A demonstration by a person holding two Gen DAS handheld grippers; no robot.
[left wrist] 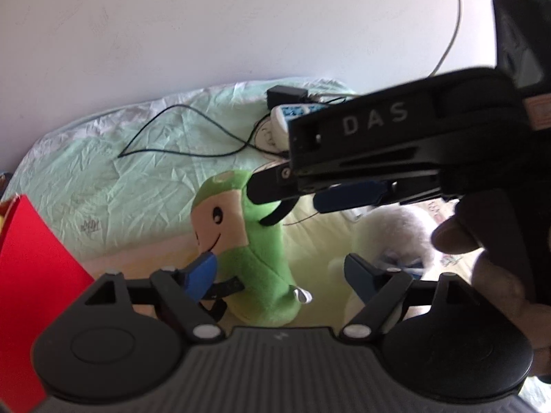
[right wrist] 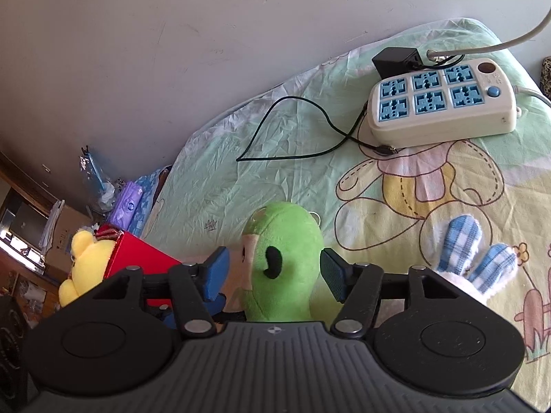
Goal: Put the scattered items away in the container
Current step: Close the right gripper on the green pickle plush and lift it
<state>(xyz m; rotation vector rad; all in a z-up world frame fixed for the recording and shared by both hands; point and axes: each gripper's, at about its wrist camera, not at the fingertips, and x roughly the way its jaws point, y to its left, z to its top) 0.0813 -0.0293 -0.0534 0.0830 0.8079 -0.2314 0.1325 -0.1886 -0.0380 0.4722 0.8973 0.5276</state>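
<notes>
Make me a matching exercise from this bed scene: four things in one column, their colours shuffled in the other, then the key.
Things:
1. plush monkey
2. box
3. power strip
4. plush bear

Colours:
A. red
B. yellow
C. green
D. cream with blue sockets

Pairs: 1-C, 2-A, 3-D, 4-B

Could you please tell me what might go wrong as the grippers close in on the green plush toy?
1. Both the right gripper and the left gripper bracket the green plush toy with open jaws; they may collide.
2. The toy stands upright on soft bedding and could topple.
3. The white plush with checked ears sits close and may be nudged.
</notes>
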